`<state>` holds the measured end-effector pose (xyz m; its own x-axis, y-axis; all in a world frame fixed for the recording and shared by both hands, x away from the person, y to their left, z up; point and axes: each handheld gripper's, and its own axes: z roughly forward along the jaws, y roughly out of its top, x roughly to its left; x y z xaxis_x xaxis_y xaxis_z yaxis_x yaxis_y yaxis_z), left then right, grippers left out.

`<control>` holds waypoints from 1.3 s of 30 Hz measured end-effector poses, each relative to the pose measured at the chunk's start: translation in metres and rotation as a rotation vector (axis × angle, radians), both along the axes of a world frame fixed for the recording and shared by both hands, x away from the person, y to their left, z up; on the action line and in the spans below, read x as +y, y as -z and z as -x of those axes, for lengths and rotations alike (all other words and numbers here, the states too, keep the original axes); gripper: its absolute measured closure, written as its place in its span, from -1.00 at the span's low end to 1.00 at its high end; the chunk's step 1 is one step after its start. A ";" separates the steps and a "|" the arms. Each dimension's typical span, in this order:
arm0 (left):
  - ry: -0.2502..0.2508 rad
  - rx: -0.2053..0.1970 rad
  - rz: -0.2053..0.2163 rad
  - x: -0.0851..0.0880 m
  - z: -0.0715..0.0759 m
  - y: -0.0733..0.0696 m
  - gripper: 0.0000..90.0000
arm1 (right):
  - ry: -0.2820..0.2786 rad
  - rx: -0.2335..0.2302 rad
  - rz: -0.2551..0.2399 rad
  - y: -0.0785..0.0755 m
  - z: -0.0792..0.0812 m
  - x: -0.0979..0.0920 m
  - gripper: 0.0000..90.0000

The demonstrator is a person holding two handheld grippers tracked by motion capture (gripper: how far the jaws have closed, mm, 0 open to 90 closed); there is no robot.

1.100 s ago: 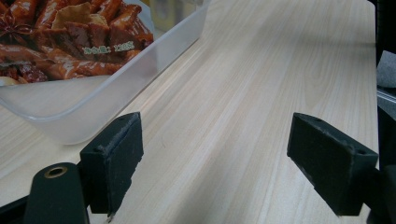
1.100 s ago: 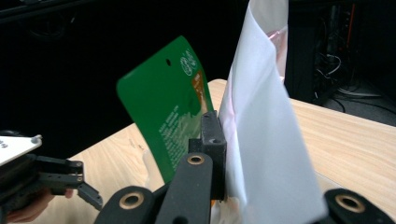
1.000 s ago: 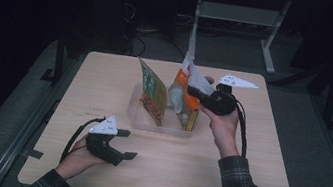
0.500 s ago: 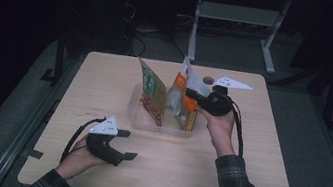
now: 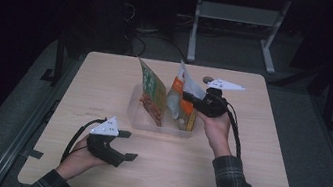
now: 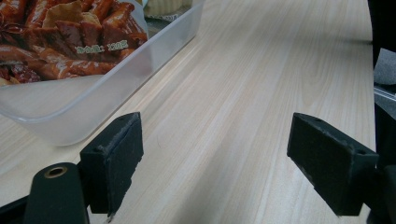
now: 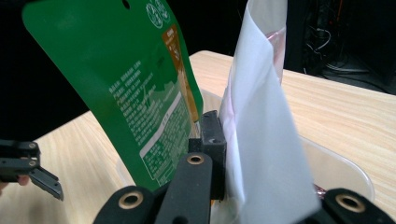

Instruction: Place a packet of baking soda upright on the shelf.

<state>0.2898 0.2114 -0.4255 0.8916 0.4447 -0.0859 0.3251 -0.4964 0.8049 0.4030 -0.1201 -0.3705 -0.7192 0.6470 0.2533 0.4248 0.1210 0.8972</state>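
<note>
Standing in the clear tub (image 5: 136,115), the white snack pouch (image 7: 261,140) is being clamped by the right gripper (image 5: 189,98); it should be lowered upright, while the left gripper (image 5: 127,145) is being rested with jaws apart.

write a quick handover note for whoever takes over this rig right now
Right hand-held gripper: shut on the white snack pouch, holding it upright in the clear plastic tub.
Left hand-held gripper: open, holding nothing, low over the table in front of the tub.
Green snack pouch: leaning in the tub's left part.
Done: both pouches are in the tub.
Left, probably: let go of the white pouch and draw the right hand-held gripper back.
</note>
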 end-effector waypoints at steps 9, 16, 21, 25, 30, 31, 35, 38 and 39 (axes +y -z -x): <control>0.004 0.001 0.000 -0.001 0.000 0.001 -0.60 | -0.002 0.005 0.027 0.002 0.000 0.003 0.99; 0.005 0.006 -0.005 -0.002 0.001 0.001 -0.60 | 0.001 0.000 0.057 0.002 0.001 0.006 0.98; 0.006 0.006 -0.006 -0.002 0.001 0.002 -0.60 | -0.006 -0.001 0.039 -0.001 0.003 0.004 0.70; 0.004 0.012 -0.002 -0.003 0.001 0.002 -0.60 | -0.013 -0.016 0.020 -0.006 0.006 0.001 0.32; 0.005 0.013 -0.008 -0.003 0.001 0.003 -0.60 | 0.006 -0.018 0.074 -0.012 0.013 -0.001 -0.17; 0.005 0.013 -0.010 -0.004 0.001 0.003 -0.60 | 0.006 -0.021 0.092 -0.012 0.015 -0.002 -0.24; 0.001 0.023 -0.006 -0.004 0.001 0.004 -0.60 | -0.006 -0.033 0.147 -0.015 0.024 -0.002 -0.37; 0.003 0.020 -0.010 -0.004 0.000 0.005 -0.60 | -0.013 -0.037 0.151 -0.017 0.031 -0.005 -0.39; 0.005 0.019 -0.011 -0.004 0.000 0.005 -0.60 | -0.017 -0.038 0.152 -0.017 0.033 -0.006 -0.40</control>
<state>0.2893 0.2075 -0.4302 0.8919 0.4414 -0.0982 0.3381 -0.5066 0.7931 0.3701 -0.1264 -0.3540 -0.7376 0.6635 0.1254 0.3872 0.2635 0.8835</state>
